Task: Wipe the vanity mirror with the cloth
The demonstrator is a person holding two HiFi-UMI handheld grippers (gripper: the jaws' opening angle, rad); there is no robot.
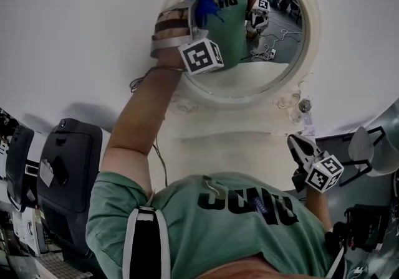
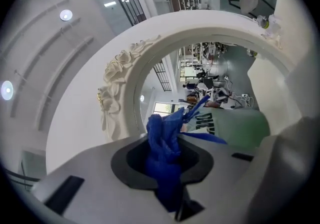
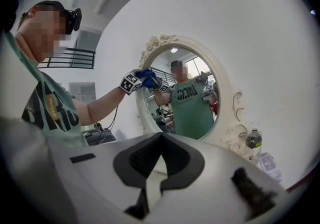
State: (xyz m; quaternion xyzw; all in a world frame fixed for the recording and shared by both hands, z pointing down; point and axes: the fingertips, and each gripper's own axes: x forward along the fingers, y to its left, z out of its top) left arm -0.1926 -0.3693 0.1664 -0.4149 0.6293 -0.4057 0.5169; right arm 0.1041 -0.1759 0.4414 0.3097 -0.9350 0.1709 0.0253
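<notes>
At the far left of my head view, dark padded chairs (image 1: 68,165) sit low beside the person's bare left arm (image 1: 134,128). That arm reaches up to the left gripper (image 1: 196,13), whose marker cube (image 1: 201,55) hangs just under the wrist. In the left gripper view its fingers are clamped on a bunched blue cloth (image 2: 164,143). The cloth fills the gap between them and sticks out past the tips toward the glass.

The vanity mirror (image 1: 274,53) is oval, in a white frame (image 2: 117,83) carved with roses, and it is set against a white wall (image 1: 81,28). From the right gripper view, the cloth meets its own reflection at the upper left of the glass, just inside the frame, so it is touching there. The glass shows the person's green shirt and a cluttered room behind.

Right of the mirror's base a small capped bottle (image 3: 253,140) stands just beside the frame's scrollwork. Further right, the right gripper (image 1: 301,146) is held low, well away from the mirror, with its own marker cube (image 1: 324,172) facing me. Its fingers (image 3: 177,160) are drawn together with nothing between them. A pale chair (image 1: 374,147) on dark legs is at the far right edge.
</notes>
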